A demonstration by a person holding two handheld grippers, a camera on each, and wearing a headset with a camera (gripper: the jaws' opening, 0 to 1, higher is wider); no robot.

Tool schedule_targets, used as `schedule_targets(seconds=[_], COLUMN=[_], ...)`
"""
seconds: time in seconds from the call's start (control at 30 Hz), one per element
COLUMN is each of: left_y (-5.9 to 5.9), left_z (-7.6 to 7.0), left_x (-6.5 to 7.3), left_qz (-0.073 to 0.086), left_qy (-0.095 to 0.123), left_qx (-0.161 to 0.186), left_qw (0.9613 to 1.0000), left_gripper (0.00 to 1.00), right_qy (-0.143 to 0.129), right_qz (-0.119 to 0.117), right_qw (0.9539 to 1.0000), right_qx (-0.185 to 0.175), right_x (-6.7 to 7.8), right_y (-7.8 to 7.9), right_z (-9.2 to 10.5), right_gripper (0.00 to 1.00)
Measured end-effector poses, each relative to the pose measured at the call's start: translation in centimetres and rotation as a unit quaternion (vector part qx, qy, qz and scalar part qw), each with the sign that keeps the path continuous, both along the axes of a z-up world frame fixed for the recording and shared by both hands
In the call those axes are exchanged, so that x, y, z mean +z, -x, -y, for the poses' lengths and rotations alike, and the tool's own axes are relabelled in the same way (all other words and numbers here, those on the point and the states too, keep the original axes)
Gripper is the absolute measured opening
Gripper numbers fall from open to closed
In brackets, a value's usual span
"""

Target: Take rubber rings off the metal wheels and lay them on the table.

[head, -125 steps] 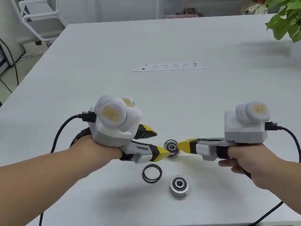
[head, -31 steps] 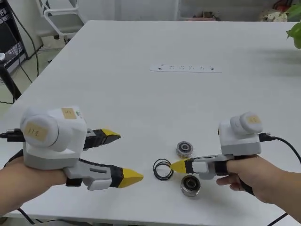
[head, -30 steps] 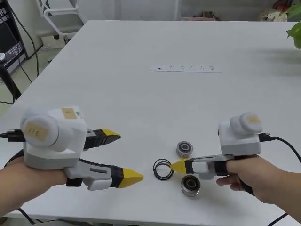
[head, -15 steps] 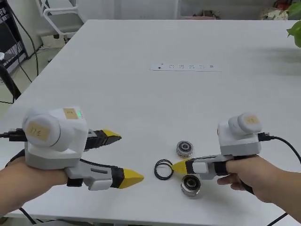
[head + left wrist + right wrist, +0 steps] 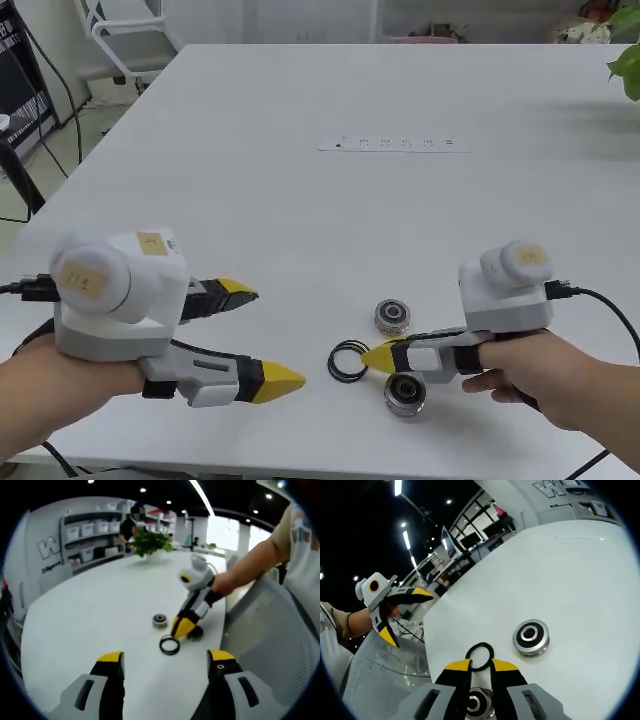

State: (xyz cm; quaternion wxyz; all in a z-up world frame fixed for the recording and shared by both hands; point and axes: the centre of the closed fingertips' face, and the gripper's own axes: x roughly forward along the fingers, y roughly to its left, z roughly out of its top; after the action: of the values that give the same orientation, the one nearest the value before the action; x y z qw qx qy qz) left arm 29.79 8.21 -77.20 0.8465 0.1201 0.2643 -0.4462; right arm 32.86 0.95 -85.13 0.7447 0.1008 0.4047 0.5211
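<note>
1. The left claw (image 5: 255, 336) hovers low over the near left part of the white surface (image 5: 300, 200). Its two yellow-tipped jaws are spread wide apart with nothing between them.
2. In the left gripper view the left claw (image 5: 165, 656) faces the other claw, with bare white surface (image 5: 90, 615) showing in the gap between its jaws.
3. The right claw (image 5: 375, 355) sits at the near right, pointing left. Its jaws are drawn almost together.
4. In the right gripper view the right claw (image 5: 480, 666) leaves only a slim gap between the yellow tips, and they grip nothing.
5. The thin black rubber rings (image 5: 347, 360) lie flat and overlapped on the surface, just ahead of the right claw's tips. They show in the left gripper view (image 5: 169, 645) and the right gripper view (image 5: 480, 656) as well.
6. A round silver metal wheel (image 5: 392, 316) stands on the surface just beyond the right claw, near the rings but apart from them (image 5: 160, 620) (image 5: 531, 635).
7. A second metal wheel (image 5: 404, 393) lies just on the near side of the right claw. It is glimpsed through the slim jaw gap (image 5: 480, 702).
8. A white power strip (image 5: 392, 145) lies well apart, farther across the surface.
9. A green leafy plant (image 5: 150, 542) stands at the far end.
</note>
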Motion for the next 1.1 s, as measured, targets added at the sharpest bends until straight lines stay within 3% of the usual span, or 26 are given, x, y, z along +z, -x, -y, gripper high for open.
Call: schedule_targets(seconds=[0.7, 1.1], left_y=[0.3, 0.5], left_z=[0.2, 0.4], left_x=[0.2, 0.4], left_qz=[-0.001, -0.002], left_qy=[-0.004, -0.002], left_qx=[-0.006, -0.008], left_qw=[1.0000, 1.0000], left_gripper=[0.67, 0.68], right_qy=[0.031, 0.035], right_qz=[0.055, 0.072], right_qw=[0.9958, 0.9949], right_qx=[0.066, 0.062], right_x=[0.4, 1.1], right_y=[1.7, 1.4], right_z=[-1.0, 0.0], right_gripper=[0.31, 0.39])
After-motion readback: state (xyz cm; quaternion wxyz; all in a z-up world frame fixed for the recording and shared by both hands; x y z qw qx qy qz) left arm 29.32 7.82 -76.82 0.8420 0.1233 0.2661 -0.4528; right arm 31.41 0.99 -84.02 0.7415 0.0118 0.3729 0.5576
